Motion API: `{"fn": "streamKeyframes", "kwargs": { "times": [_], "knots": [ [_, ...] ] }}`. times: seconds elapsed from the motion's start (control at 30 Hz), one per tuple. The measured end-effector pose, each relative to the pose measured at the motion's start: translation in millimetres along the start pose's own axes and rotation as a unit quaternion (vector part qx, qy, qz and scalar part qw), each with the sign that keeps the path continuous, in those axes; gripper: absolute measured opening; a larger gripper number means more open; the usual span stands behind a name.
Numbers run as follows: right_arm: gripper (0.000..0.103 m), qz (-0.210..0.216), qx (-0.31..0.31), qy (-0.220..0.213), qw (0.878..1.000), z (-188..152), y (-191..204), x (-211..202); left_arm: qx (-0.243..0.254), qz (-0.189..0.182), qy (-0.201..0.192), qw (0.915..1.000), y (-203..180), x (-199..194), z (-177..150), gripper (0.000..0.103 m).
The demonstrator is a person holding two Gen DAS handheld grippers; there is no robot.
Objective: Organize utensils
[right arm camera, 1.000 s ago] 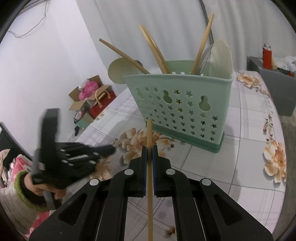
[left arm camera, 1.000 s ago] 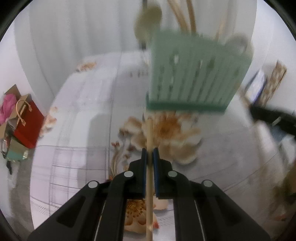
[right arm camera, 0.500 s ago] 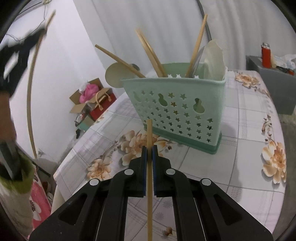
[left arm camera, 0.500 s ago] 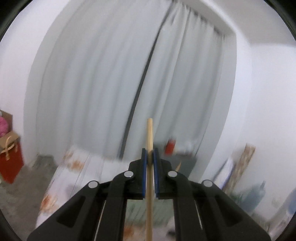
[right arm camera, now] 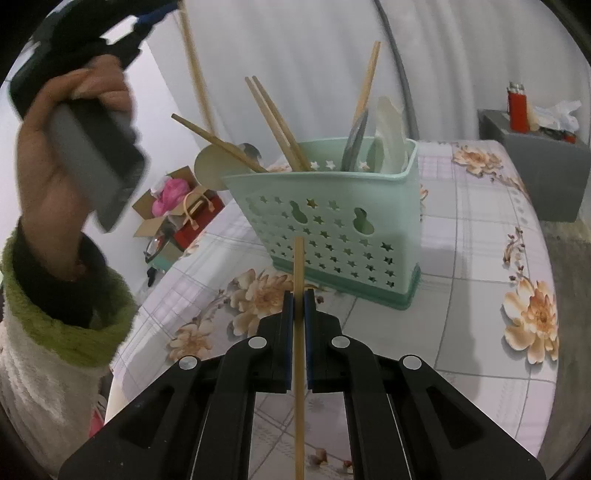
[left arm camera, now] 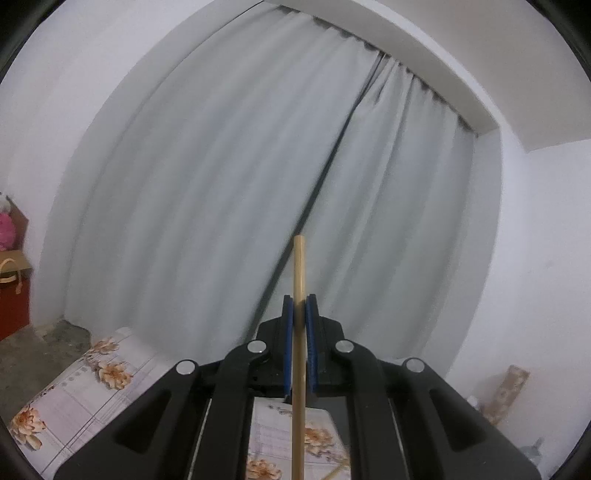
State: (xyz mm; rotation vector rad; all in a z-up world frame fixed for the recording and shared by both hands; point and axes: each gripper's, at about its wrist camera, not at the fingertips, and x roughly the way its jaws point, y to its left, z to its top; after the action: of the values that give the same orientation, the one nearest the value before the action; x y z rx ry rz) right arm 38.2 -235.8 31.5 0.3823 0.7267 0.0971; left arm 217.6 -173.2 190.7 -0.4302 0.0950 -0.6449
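Right wrist view first: on the left, a hand (right arm camera: 70,177) in a fuzzy white sleeve with a green cuff (right arm camera: 66,332) holds the left gripper (right arm camera: 162,9) up high. Its top is cut off by the edge, but its blue pads pinch a thin wooden chopstick (right arm camera: 194,70) that hangs down. Behind sit cardboard boxes (right arm camera: 173,206) with something pink inside. In the middle, the right gripper (right arm camera: 298,310) is closed tight on another chopstick (right arm camera: 298,280), a straight pale stick pointing at the basket. The mint green plastic basket (right arm camera: 332,236) has star-shaped holes and stands on the table (right arm camera: 480,258), which has a smooth checked cloth with orange flowers. More chopsticks (right arm camera: 277,122) and flat pale spoons (right arm camera: 389,136) lean out of it; what lies deeper inside is hidden. On the right, a red lighter (right arm camera: 517,110) stands on a grey box (right arm camera: 543,166).

Left wrist view: the chopstick (left arm camera: 299,325) sits squeezed between the closed black fingers (left arm camera: 240,387), with soft grey curtains (left arm camera: 221,203) behind. The basket is not seen here.
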Motion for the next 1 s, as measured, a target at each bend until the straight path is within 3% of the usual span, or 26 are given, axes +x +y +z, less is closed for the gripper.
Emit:
{"fn": "streamKeyframes", "kwargs": {
  "times": [0.3,0.63,0.87,1.0],
  "knots": [
    [0.004,0.001,0.009,0.001,1.0,-2,-7,1,0.009,0.036,0.005,0.9993,-1,13,-29,0.006],
    [0.004,-0.002,0.013,0.001,1.0,-4,-10,1,0.008,0.03,0.042,0.9986,12,9,-69,0.006],
    [0.004,-0.008,0.014,-0.003,1.0,-4,-9,-4,0.003,0.034,-0.002,0.9994,6,15,-43,0.006],
    [0.004,-0.013,0.018,-0.005,1.0,-3,-11,-7,0.009,0.058,-0.03,0.9978,1,27,-39,0.006]
  ]
}}
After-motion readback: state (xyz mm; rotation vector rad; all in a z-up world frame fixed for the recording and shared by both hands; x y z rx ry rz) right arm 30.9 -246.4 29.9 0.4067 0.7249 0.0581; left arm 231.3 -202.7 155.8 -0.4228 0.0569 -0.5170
